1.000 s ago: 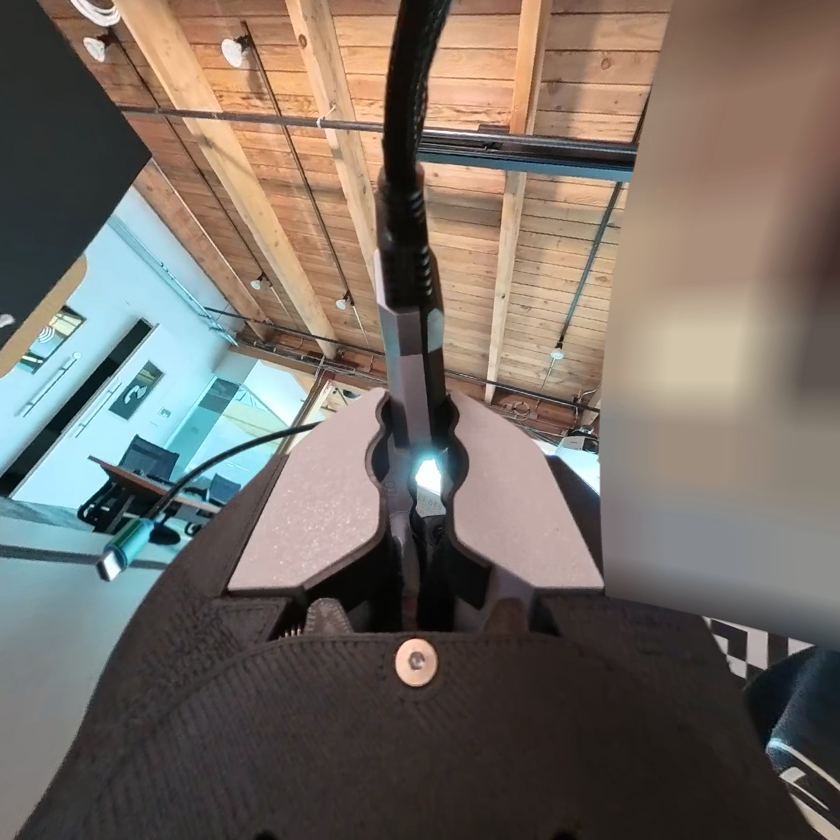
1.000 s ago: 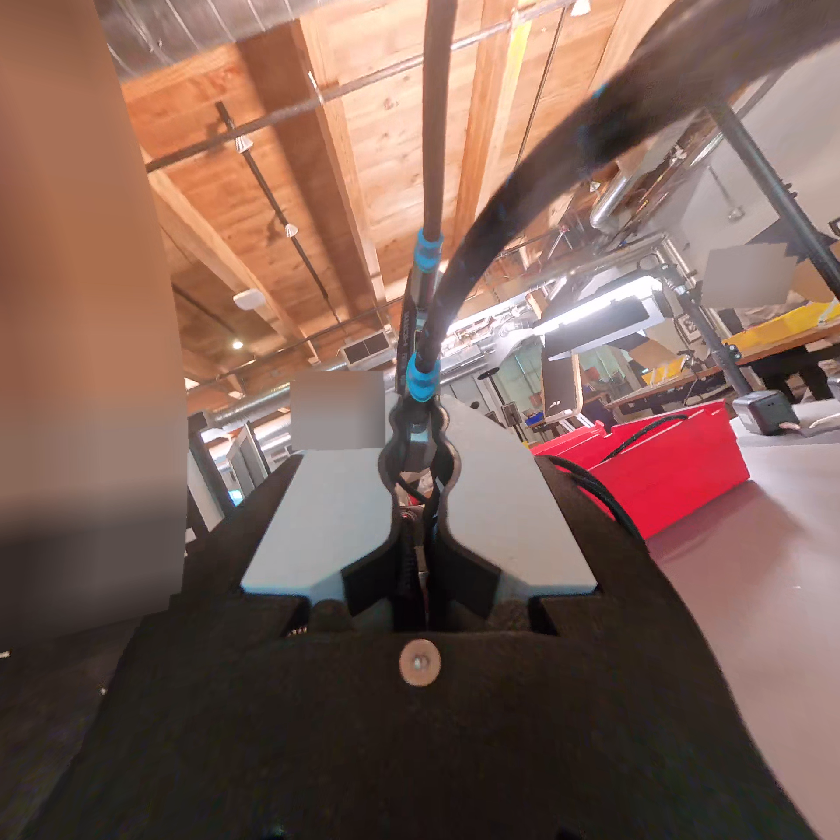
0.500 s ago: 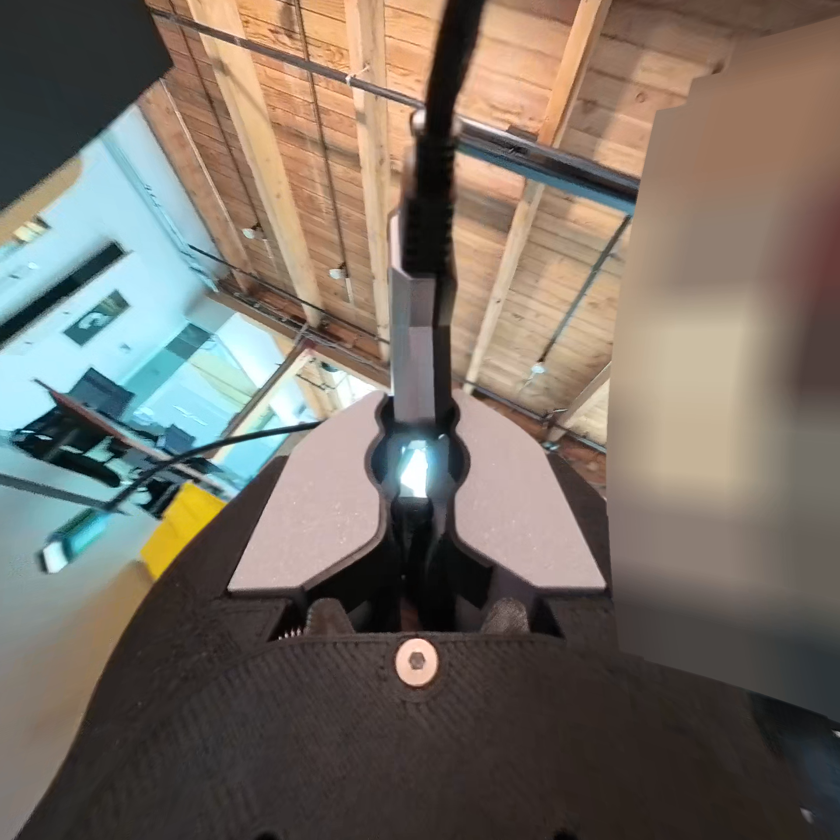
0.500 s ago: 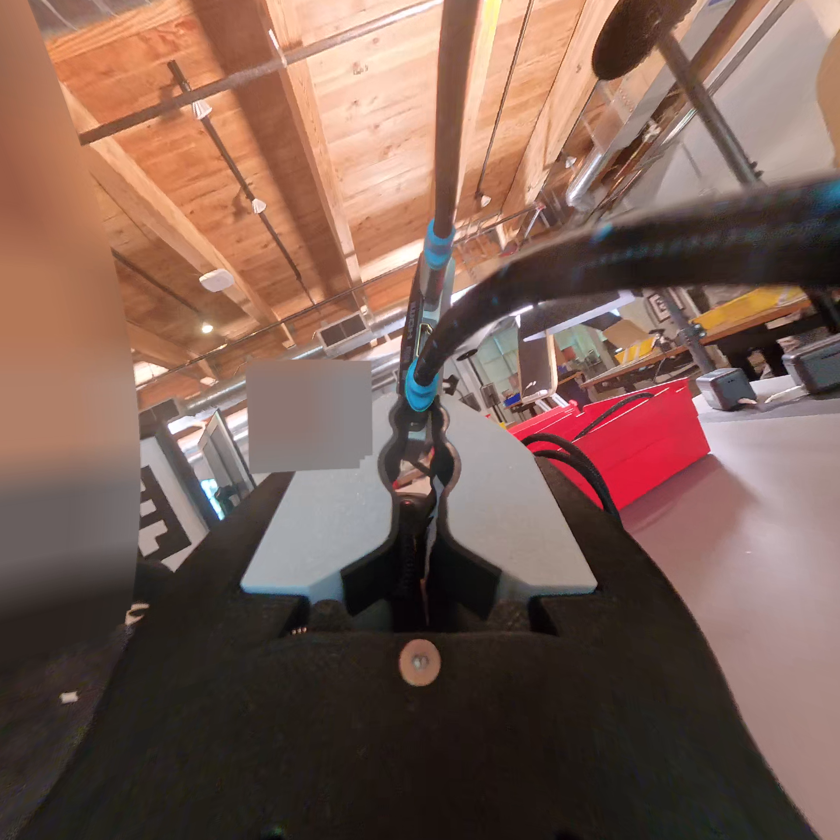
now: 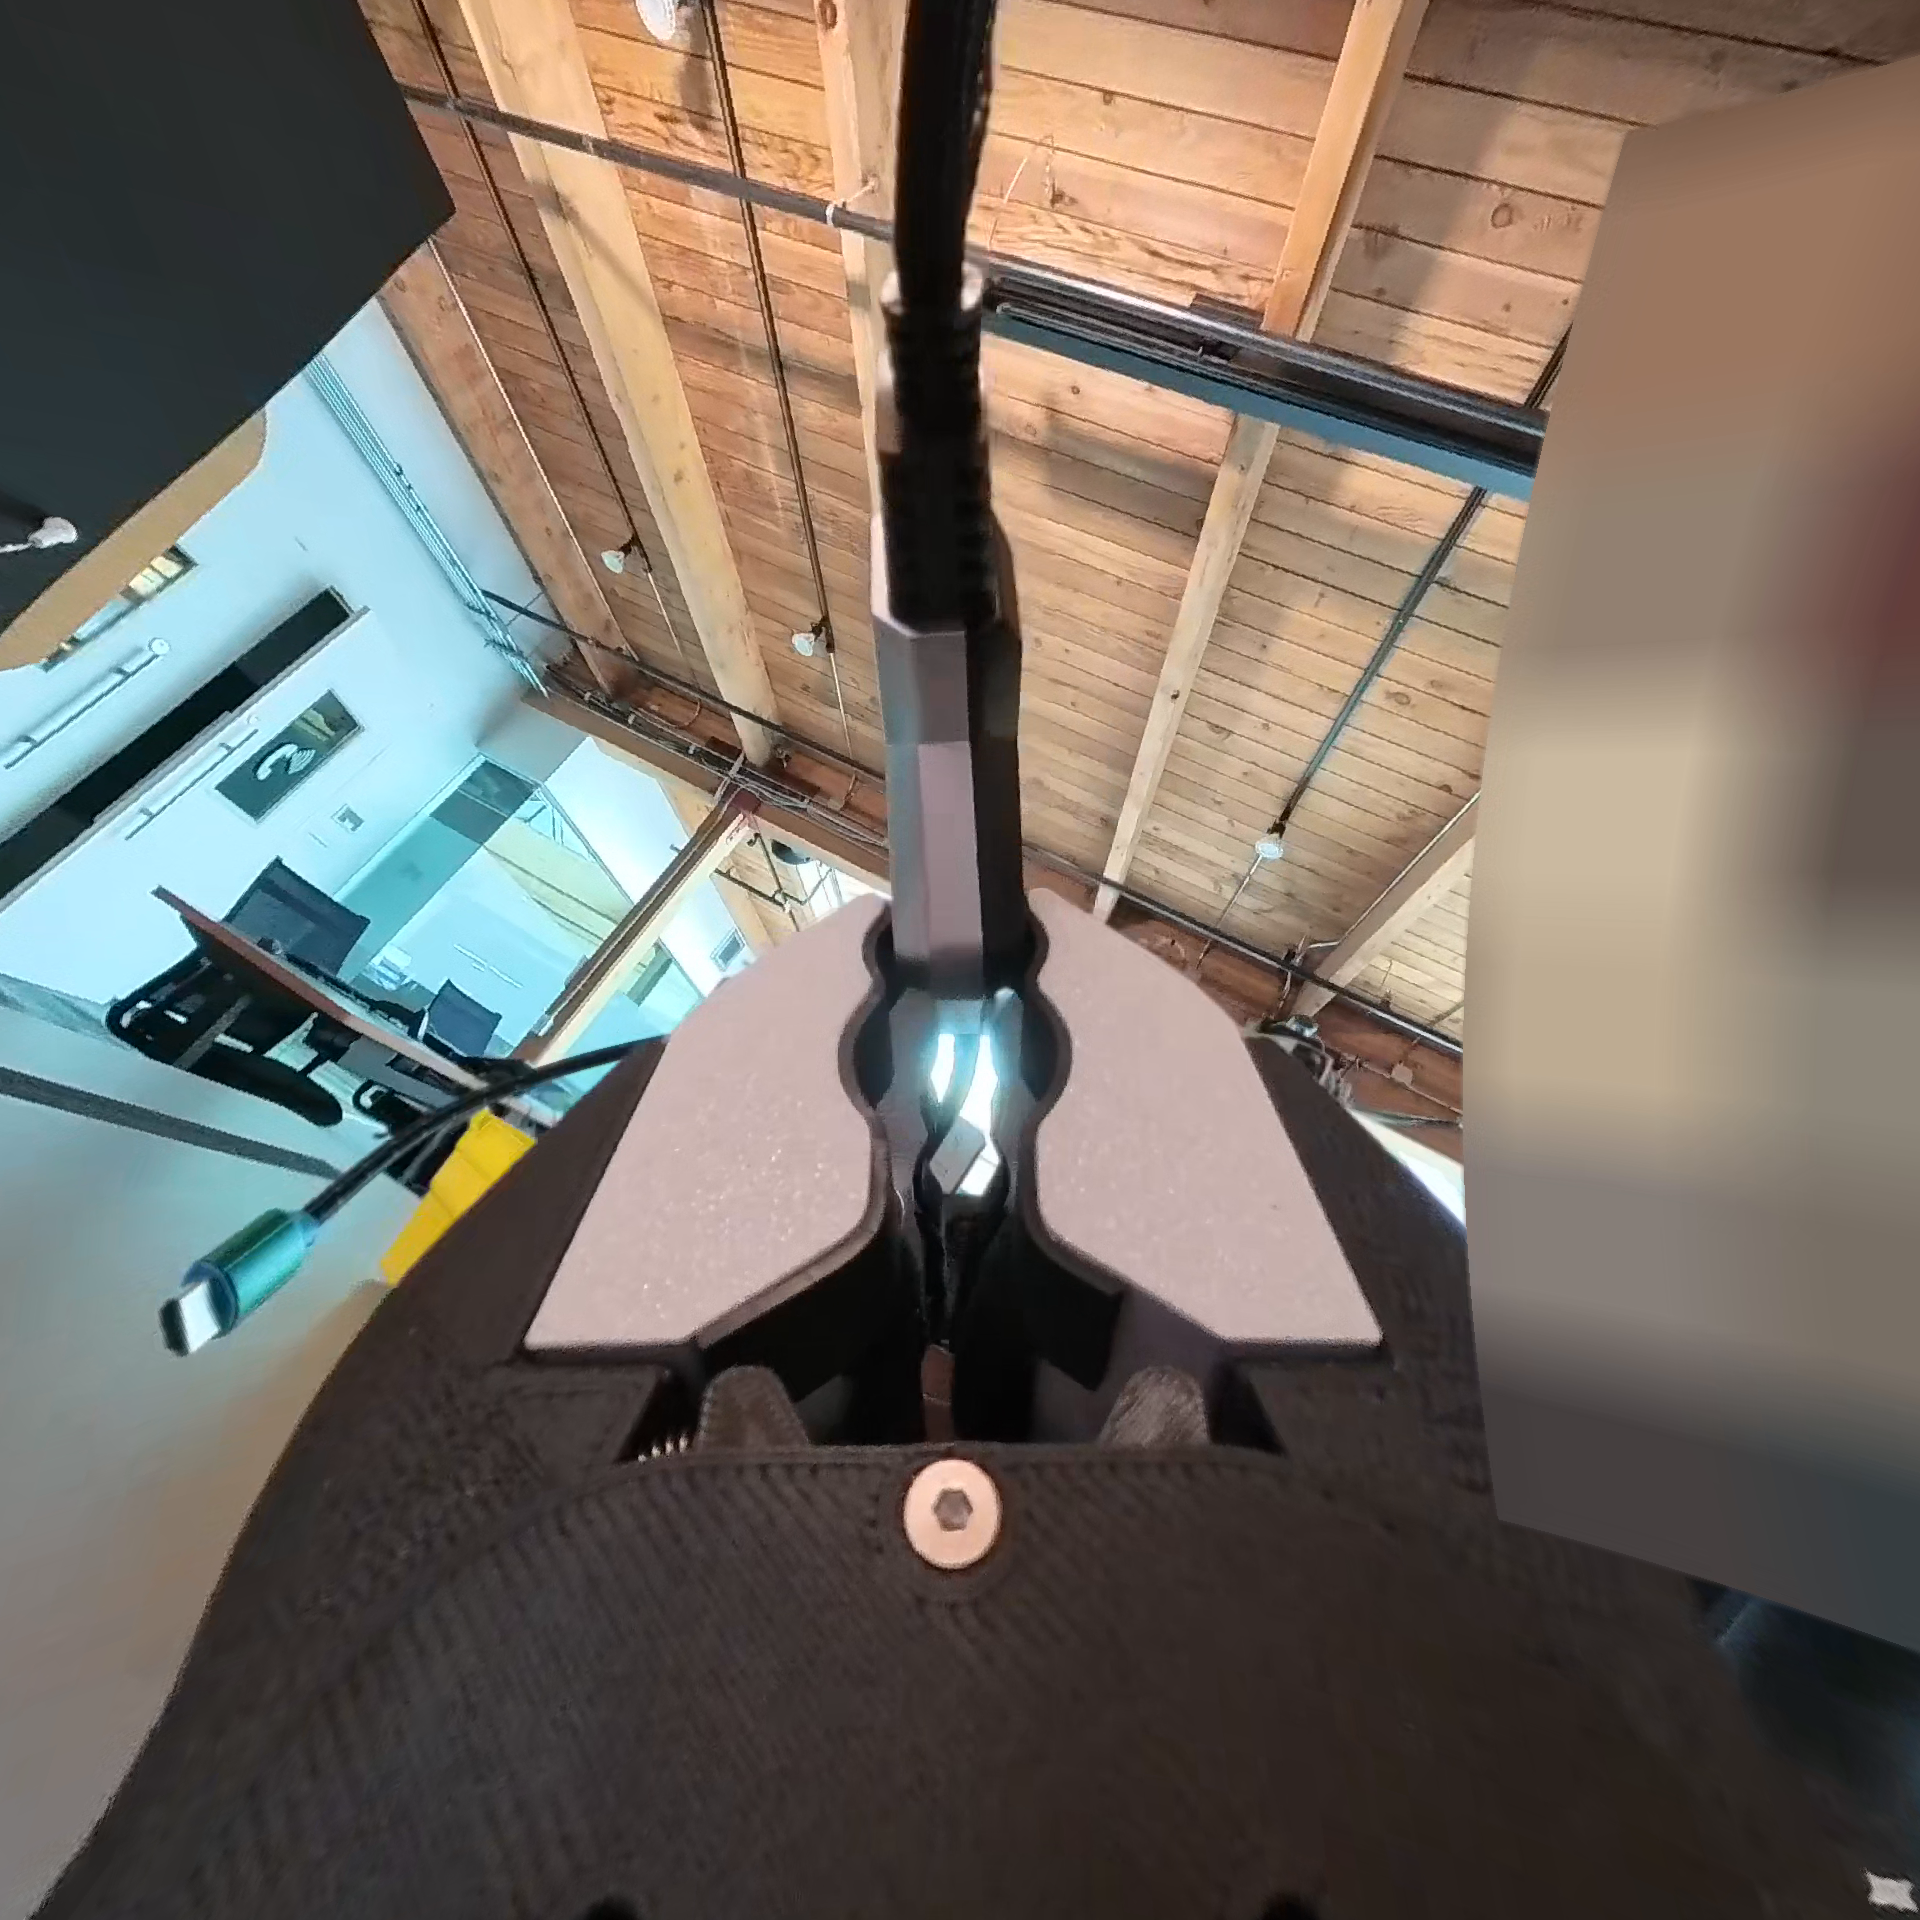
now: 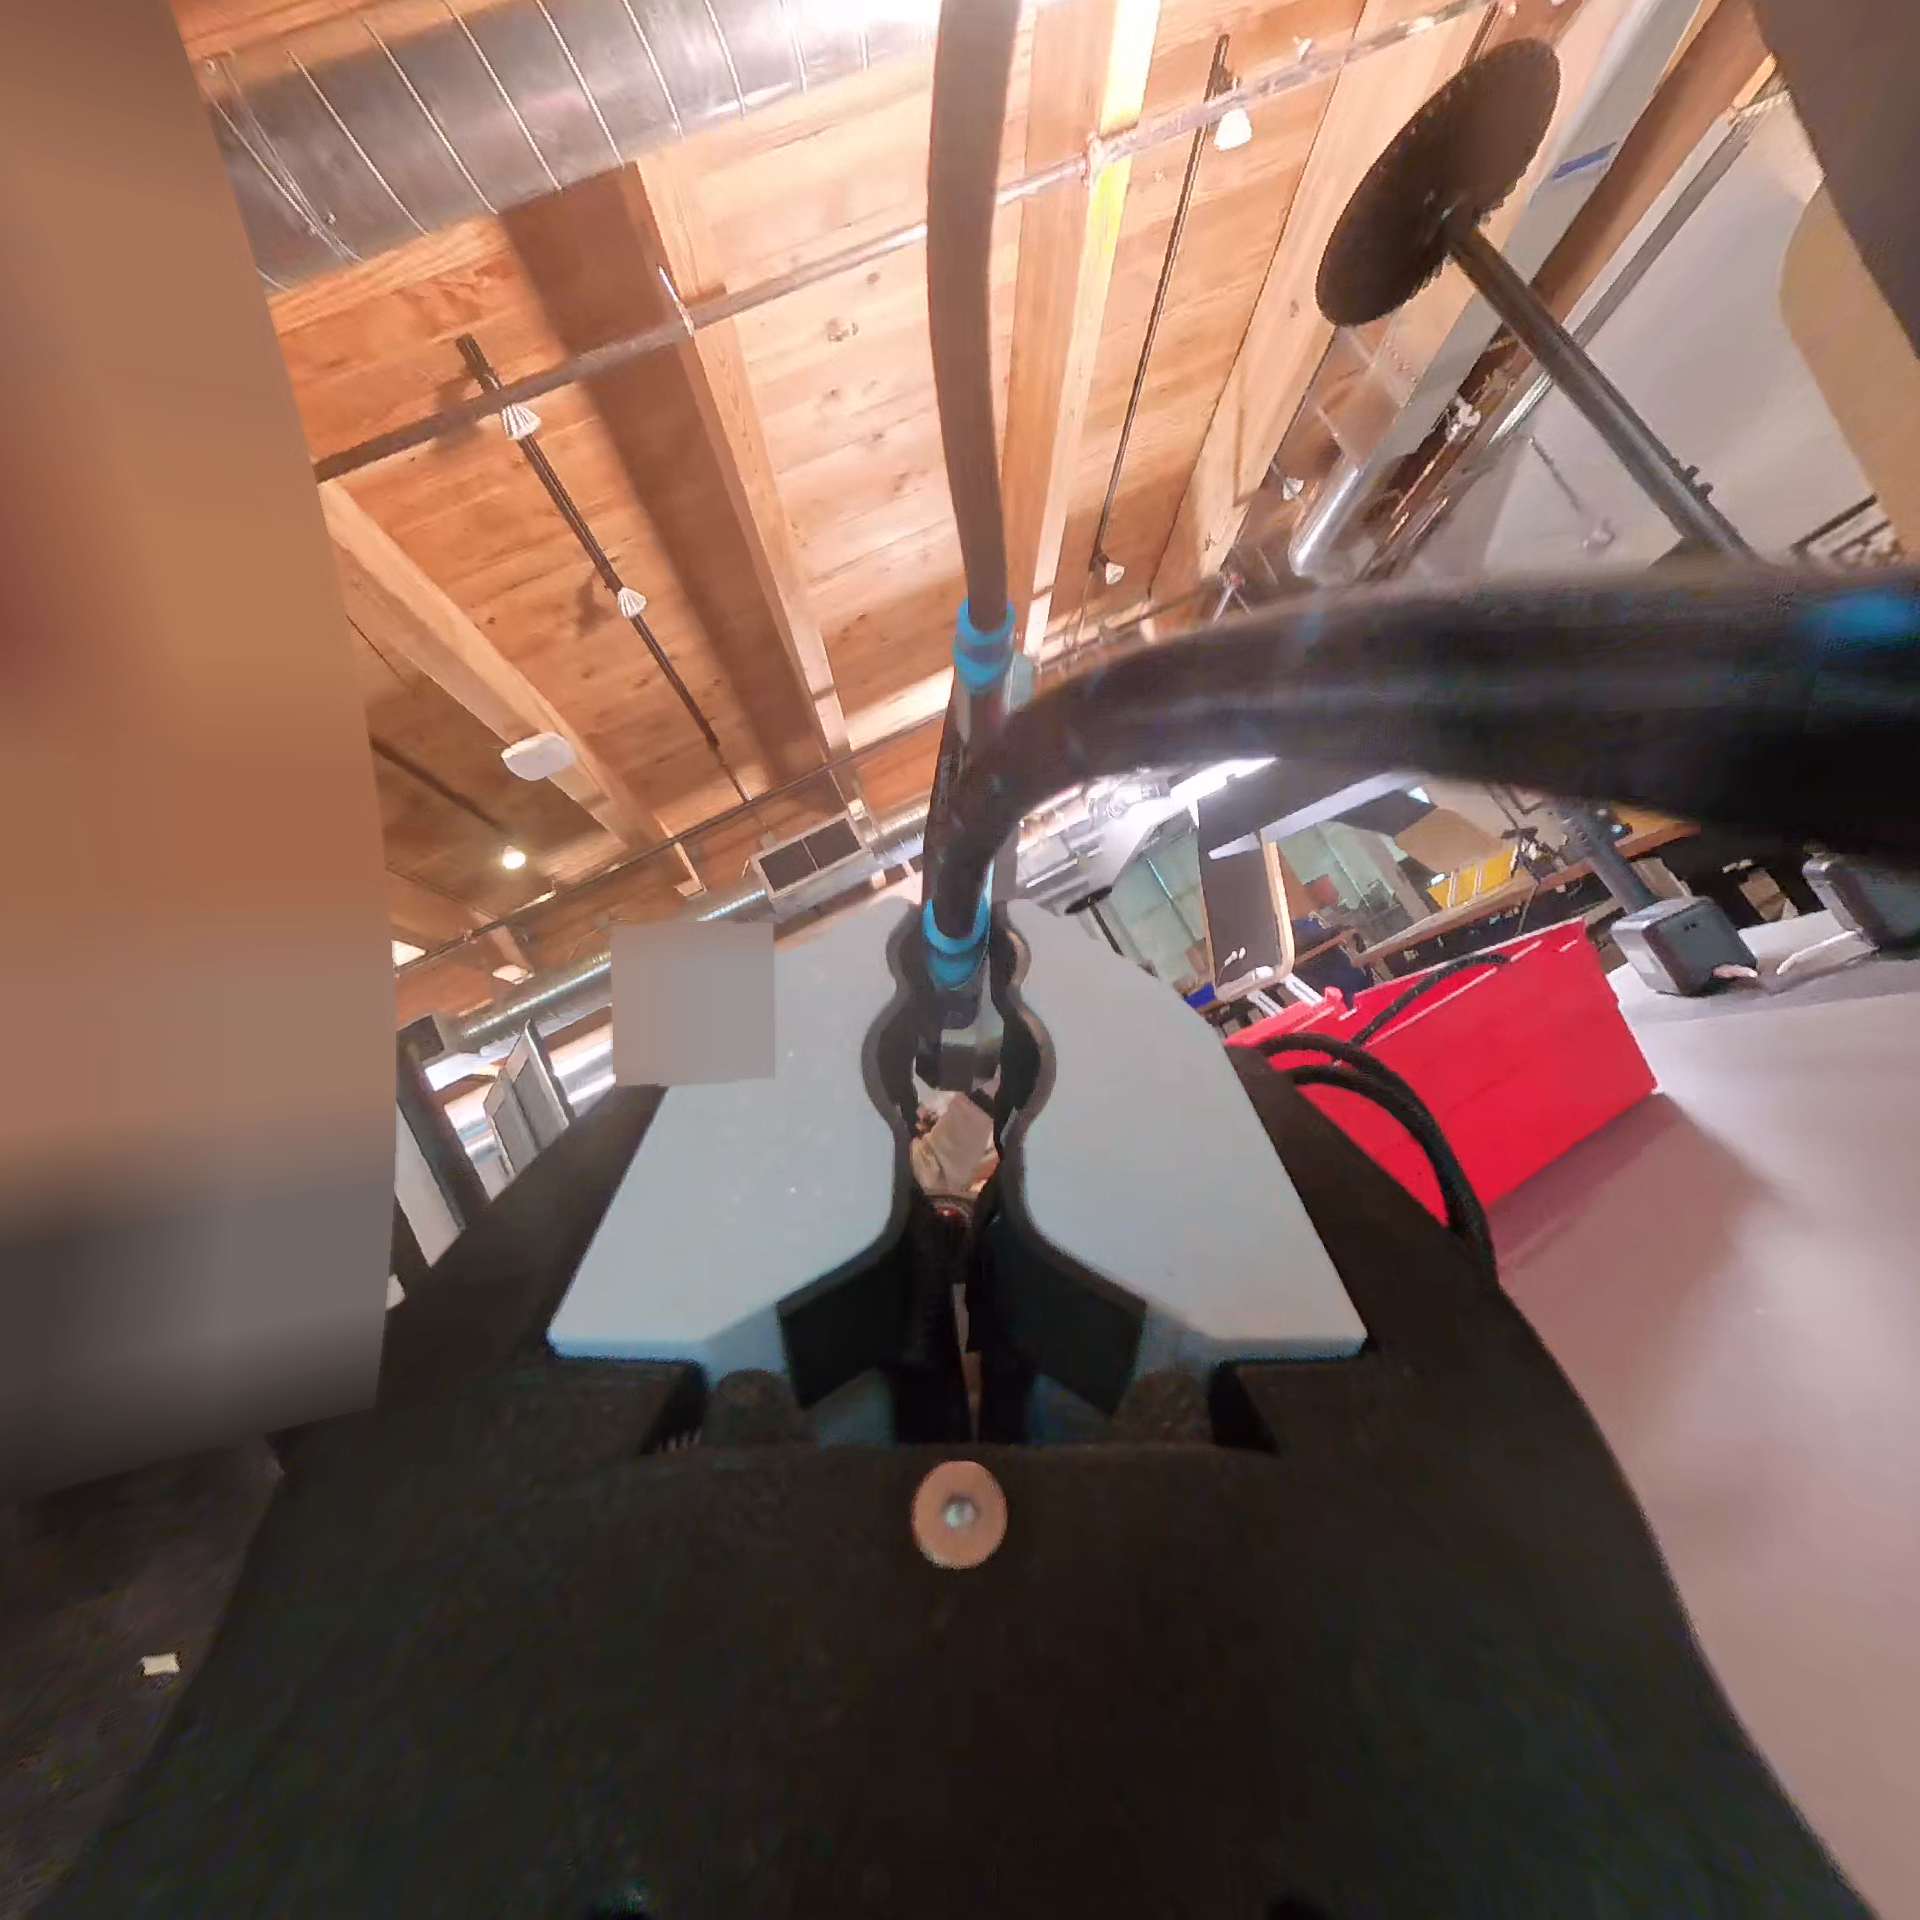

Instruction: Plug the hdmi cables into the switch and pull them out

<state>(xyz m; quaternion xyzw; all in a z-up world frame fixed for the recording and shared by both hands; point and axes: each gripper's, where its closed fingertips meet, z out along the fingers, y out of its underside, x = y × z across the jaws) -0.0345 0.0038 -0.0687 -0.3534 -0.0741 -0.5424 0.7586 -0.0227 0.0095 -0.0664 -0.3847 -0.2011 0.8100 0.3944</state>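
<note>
Both grippers point up at the wooden ceiling. My left gripper [image 5: 951, 935] is shut on a grey metal HDMI plug [image 5: 930, 790]. Its black braided cable [image 5: 935, 208] runs straight up out of view. My right gripper [image 6: 956, 925] is shut on a cable end with a blue collar [image 6: 951, 940]. That thick black cable [image 6: 1455, 675] bends off to the right. A second black cable with a blue collar [image 6: 982, 649] rises just behind it. What sits deeper between the right jaws is hidden. I cannot make out the switch in either view.
A thin cable with a green plug [image 5: 234, 1273] hangs at the left in the left wrist view, beside a yellow bin [image 5: 457, 1195]. In the right wrist view a red bin [image 6: 1475, 1049] stands on the grey table [image 6: 1714, 1299], with small grey boxes [image 6: 1683, 940] behind it.
Both grippers stay shut on their cable ends. The left view swung left, then back. In the right view the thick black cable dropped from a steep slant to lie across the right.
</note>
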